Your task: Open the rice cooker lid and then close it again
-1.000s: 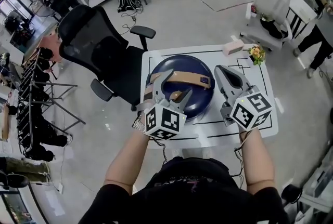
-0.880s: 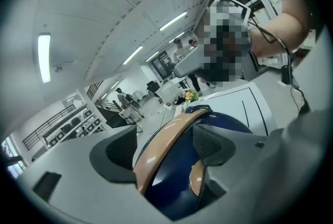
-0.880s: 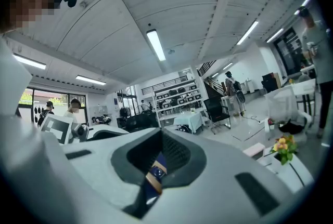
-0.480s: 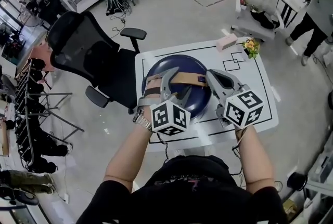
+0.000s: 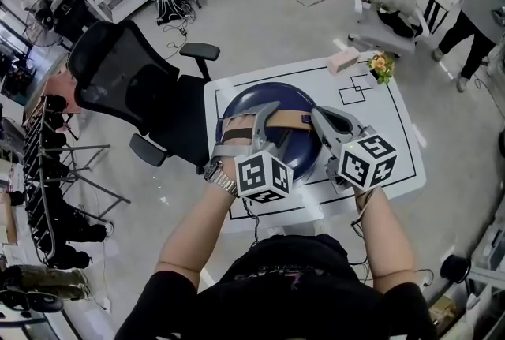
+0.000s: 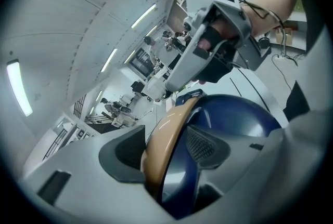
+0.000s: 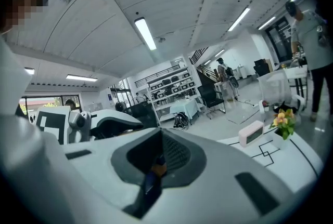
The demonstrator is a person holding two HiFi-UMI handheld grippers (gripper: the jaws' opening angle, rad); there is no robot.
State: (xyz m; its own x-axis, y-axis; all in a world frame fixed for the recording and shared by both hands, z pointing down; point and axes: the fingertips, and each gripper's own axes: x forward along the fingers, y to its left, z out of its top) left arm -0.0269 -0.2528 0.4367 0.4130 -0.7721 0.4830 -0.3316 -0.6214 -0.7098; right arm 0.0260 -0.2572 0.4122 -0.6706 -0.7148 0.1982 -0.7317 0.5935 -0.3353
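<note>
Dark-blue rice cooker (image 5: pixel 296 155) stands in the middle of the white desk (image 5: pixel 394 153), inside a rectangle of black lines. Its domed lid (image 5: pixel 276 98) is down, so nothing of the inside shows. A tan handle (image 5: pixel 288 120) runs across the lid from left to right.

The left hand-held gripper (image 5: pixel 248 125) reaches over the left part of the lid. In its own view its jaws stand apart astride the tan handle (image 6: pixel 161 140), which runs between them. They have just been closing in on it. One pad lies close against the tan edge, and a strip of dark blue shows between the handle and the other pad. No firm clamp can be made out.

The right hand-held gripper (image 5: pixel 318 116) sits at the right side of the cooker, its tip just beside the right end of the handle. In its own view the jaws (image 7: pixel 156 166) are pressed together with nothing held. Only a sliver of tan and blue shows through the slit.

At the upper right of the desk a small pot (image 5: pixel 384 78) holds yellow flowers (image 5: pixel 383 62), and a pink clock-like box (image 5: pixel 343 60) lies just beside it, well apart from the cooker. A black office chair (image 5: pixel 126 78) stands on the floor at the desk's left edge.
</note>
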